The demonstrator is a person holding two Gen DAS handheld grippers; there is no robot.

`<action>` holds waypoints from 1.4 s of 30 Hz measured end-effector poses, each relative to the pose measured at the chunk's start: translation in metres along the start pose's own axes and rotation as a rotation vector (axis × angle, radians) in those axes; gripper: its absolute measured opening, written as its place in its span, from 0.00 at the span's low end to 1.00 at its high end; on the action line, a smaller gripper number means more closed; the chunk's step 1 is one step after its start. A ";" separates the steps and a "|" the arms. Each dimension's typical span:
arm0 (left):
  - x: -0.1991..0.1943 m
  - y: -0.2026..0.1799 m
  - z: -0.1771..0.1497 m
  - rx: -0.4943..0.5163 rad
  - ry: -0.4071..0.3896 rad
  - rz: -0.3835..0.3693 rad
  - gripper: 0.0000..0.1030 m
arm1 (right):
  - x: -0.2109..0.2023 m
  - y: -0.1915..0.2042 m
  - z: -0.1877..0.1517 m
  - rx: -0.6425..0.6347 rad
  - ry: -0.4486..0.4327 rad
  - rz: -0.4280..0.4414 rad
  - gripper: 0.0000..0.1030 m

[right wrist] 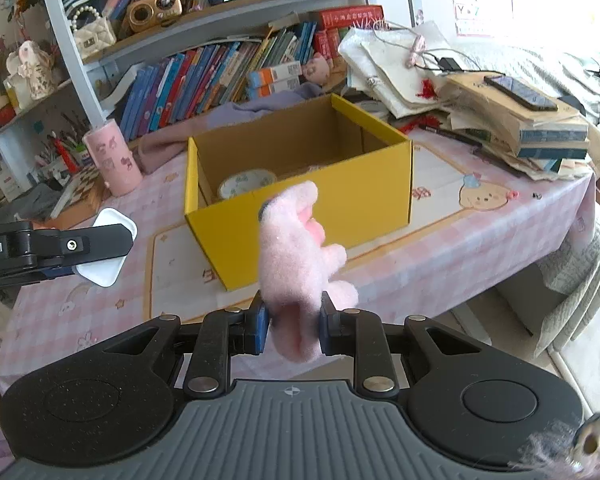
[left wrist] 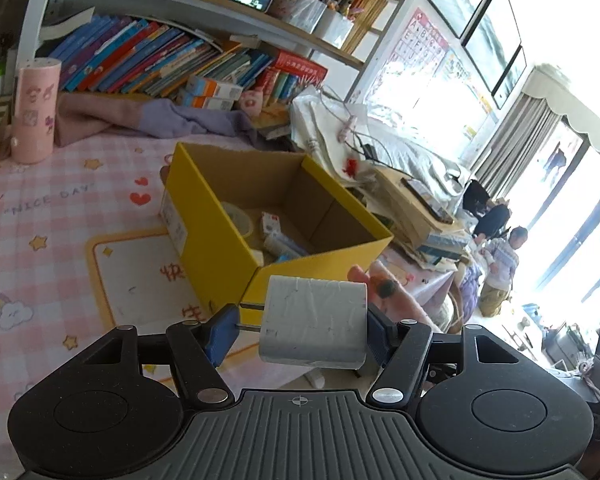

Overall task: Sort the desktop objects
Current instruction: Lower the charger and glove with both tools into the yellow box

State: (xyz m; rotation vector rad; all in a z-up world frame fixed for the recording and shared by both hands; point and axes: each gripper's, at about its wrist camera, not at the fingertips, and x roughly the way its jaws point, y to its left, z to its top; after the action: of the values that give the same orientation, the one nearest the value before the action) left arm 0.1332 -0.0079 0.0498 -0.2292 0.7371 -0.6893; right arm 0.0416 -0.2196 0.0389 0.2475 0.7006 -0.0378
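A desk covered with a pink checked tablecloth (right wrist: 440, 264) holds an open yellow cardboard box (right wrist: 300, 216) near its middle. Inside the box lie a roll of pale tape (left wrist: 240, 218), a small white carton and a few other small items that are hard to make out.

The left gripper (left wrist: 300, 330) is clamped on a white plug-in charger block (left wrist: 314, 322), its two metal prongs pointing toward the left blue pad. It hangs just before the near corner of the box. In the right wrist view the same charger (right wrist: 106, 252) shows at the left edge, held above the tablecloth, apart from the box.

The right gripper (right wrist: 292, 328) is squeezed tight on a fluffy pink plush toy (right wrist: 300, 256), which sticks up from between the blue pads in front of the box's near wall.

Behind the box stand a pink cylindrical container (left wrist: 34, 112), leaning rows of colourful books (right wrist: 220, 68) on a shelf, and a heap of papers and bags on the right.
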 end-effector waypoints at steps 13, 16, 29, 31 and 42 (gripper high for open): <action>0.020 -0.019 0.041 0.016 -0.118 0.029 0.63 | 0.005 -0.011 0.055 -0.052 -0.156 0.084 0.21; 0.029 -0.021 0.051 0.011 -0.151 0.058 0.63 | 0.017 -0.015 0.074 -0.096 -0.173 0.122 0.21; 0.104 -0.019 0.089 -0.002 -0.150 0.207 0.63 | 0.098 -0.029 0.123 -0.289 -0.130 0.270 0.21; 0.122 -0.019 0.094 0.012 -0.139 0.245 0.63 | 0.115 -0.029 0.126 -0.333 -0.098 0.286 0.21; 0.190 -0.010 0.099 0.056 -0.029 0.399 0.63 | 0.191 -0.040 0.131 -0.417 0.096 0.340 0.21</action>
State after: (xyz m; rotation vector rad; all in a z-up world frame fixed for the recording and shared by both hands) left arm 0.2981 -0.1431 0.0230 -0.0373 0.7083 -0.3261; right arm 0.2655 -0.2807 0.0039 -0.0353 0.7370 0.4432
